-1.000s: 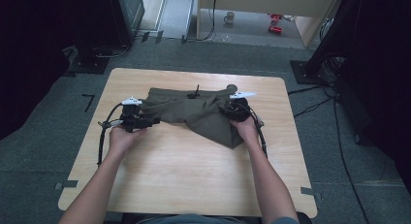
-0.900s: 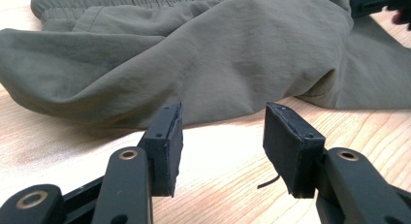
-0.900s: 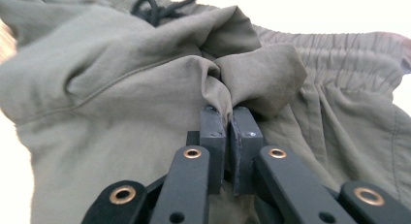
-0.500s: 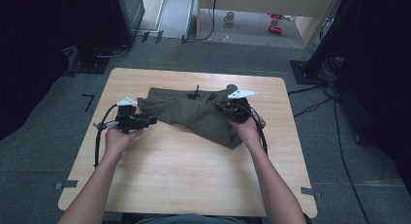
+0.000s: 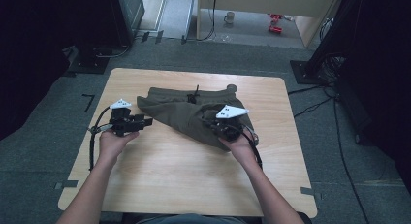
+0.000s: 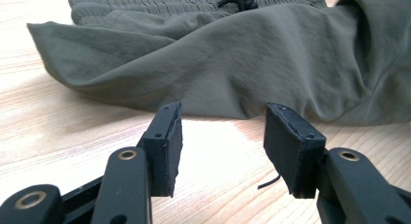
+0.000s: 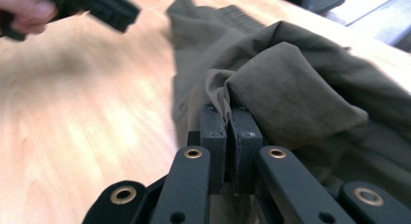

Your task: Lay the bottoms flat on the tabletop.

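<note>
Olive-green shorts (image 5: 179, 110) with a black drawstring (image 5: 195, 94) lie on the far half of the wooden table (image 5: 184, 175). My right gripper (image 5: 213, 123) is shut on a fold of the shorts' cloth (image 7: 291, 83), lifted and bunched over the rest; in the right gripper view the pads (image 7: 213, 124) pinch the fabric edge between them. My left gripper (image 5: 147, 121) stands open just left of the shorts, low over the bare wood. In the left gripper view its jaws (image 6: 223, 132) are apart with nothing between them, and the shorts (image 6: 232, 64) lie a short way ahead.
The near half of the table is bare wood. Black cables (image 5: 92, 141) trail from both grippers over the table. Grey floor surrounds the table, with dark equipment at the left and right, and a mug (image 5: 228, 17) and a desk behind.
My right gripper has dragged the gripped cloth left and toward the person, folding the shorts' right side over the middle. The left gripper has drifted slightly left, away from the shorts.
</note>
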The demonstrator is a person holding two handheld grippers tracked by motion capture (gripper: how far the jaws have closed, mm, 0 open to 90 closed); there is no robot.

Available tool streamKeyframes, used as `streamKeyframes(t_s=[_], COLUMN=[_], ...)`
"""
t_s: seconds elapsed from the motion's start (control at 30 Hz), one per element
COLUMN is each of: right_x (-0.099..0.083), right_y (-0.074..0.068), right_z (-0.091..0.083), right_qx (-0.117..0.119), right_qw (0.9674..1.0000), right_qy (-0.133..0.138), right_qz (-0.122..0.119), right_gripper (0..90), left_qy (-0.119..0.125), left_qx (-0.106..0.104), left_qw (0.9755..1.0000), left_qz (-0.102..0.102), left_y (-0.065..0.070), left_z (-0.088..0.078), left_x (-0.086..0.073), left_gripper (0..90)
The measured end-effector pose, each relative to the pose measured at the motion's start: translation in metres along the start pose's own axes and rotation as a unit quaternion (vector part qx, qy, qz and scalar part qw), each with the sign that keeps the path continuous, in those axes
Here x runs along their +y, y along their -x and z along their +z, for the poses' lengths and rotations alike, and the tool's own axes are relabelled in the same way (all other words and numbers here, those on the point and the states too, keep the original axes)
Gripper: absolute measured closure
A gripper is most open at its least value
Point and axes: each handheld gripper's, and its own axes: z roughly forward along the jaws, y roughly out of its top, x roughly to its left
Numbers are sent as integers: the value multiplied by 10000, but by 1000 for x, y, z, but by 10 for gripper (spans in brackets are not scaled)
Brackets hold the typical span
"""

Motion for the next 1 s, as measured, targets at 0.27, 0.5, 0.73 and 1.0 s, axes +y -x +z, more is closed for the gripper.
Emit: streamKeyframes(t_s=[0.27,0.5,0.73,1.0], right_x=[-16,-35,-58,-79], right_y=[-30,-48,-67,-84], right_z=[5,10,16,26], right_qx=[285,490,709,835], right_qw=[9995,9985,9961,9936], right_qy=[-80,-245,-499,-753], right_qz=[-142,14,155,124], right_gripper=[861,855,844,819], left_qy=[20,-28,-65,-122], left_qx=[32,29,45,29], left_qw=[10000,10000,9999,9997], left_qz=[-28,26,112,195], left_y=[-1,2,8,12], left_z=[-4,-4,-4,-1], left_x=[-1,-2,-4,-4], left_gripper=[484,480,478,478])
